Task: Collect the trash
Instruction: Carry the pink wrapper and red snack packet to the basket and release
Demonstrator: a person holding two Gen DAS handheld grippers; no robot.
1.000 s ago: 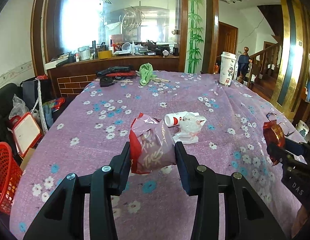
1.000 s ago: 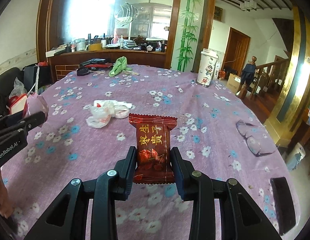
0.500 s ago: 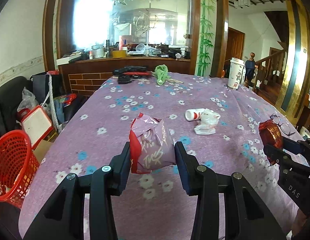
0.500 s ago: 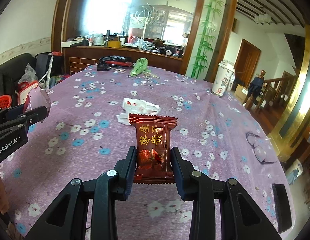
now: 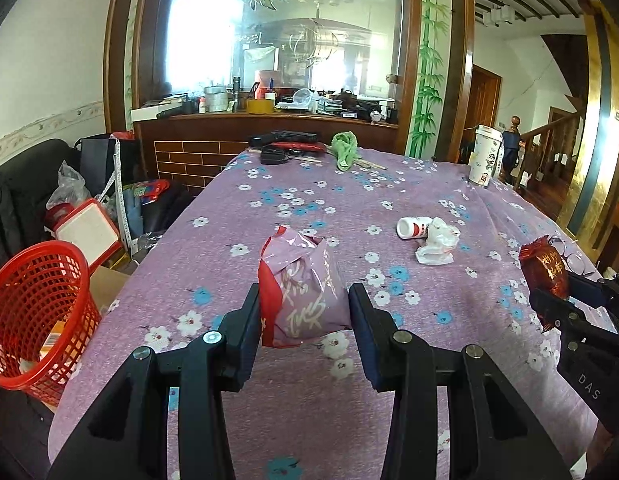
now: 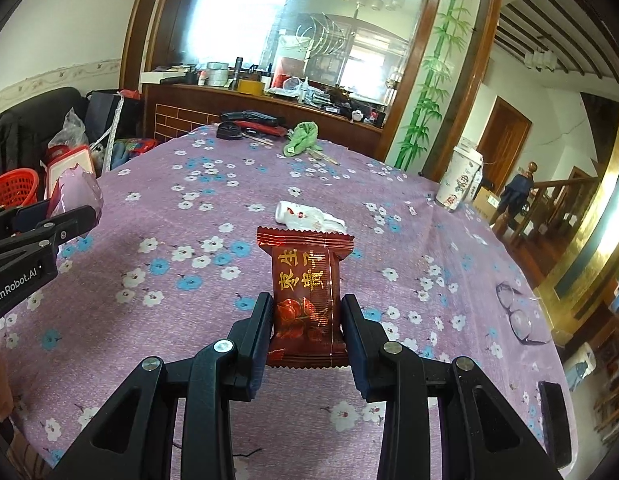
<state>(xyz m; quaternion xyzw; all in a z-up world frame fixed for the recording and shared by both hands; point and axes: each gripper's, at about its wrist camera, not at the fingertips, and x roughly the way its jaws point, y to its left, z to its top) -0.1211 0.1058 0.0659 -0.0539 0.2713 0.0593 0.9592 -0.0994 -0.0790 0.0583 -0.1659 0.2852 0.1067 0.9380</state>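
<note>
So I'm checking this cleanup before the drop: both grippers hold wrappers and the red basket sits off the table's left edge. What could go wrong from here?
1. The pink wrapper is puffy and slick in the left gripper; it might slip before reaching the red basket.
2. The basket is low beside the table; a high release could miss.
3. The right gripper, holding the dark red wrapper, sits farther off and may crowd the left.

Wood-framed mirror (image 5: 277,40), bamboo-painted wall (image 5: 429,60)

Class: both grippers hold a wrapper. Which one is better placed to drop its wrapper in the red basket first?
Probably the left gripper: the red basket sits off the table's left edge, nearest it.
</note>
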